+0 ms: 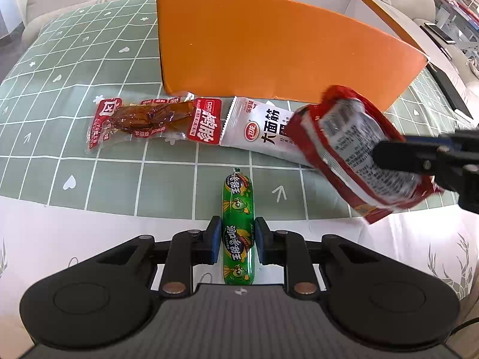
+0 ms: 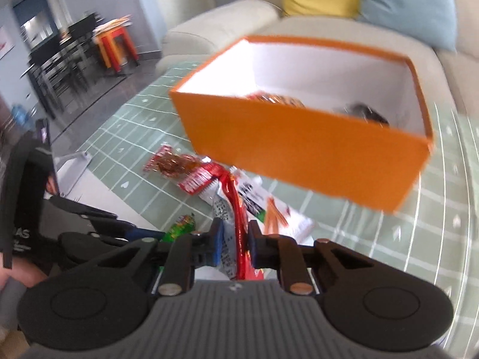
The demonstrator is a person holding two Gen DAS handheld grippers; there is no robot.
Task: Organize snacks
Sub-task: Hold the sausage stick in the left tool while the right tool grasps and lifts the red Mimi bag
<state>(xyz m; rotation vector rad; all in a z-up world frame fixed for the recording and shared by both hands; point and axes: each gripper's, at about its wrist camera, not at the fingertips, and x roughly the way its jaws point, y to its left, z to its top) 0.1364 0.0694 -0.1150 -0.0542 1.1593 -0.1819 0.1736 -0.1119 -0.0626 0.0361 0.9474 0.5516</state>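
Note:
My left gripper (image 1: pixel 238 240) is shut on a green corn sausage (image 1: pixel 238 209), which points away along the fingers, low over the table. My right gripper (image 2: pixel 235 243) is shut on a red and silver snack packet (image 2: pixel 236 209); in the left wrist view the packet (image 1: pixel 353 149) hangs in the air at the right, in front of the orange box (image 1: pixel 269 51). The box (image 2: pixel 299 137) is open, with a white inside and some snacks in it. A red duck snack pack (image 1: pixel 155 119) and a white gluten snack pack (image 1: pixel 257 128) lie on the table by the box's front wall.
The table has a green checked cloth (image 1: pixel 74 89) with a white border. A beige sofa (image 2: pixel 215 27) with yellow and blue cushions stands behind the box. Dark chairs and a red stool (image 2: pixel 116 45) stand far left. A phone (image 1: pixel 443 34) lies at the far right.

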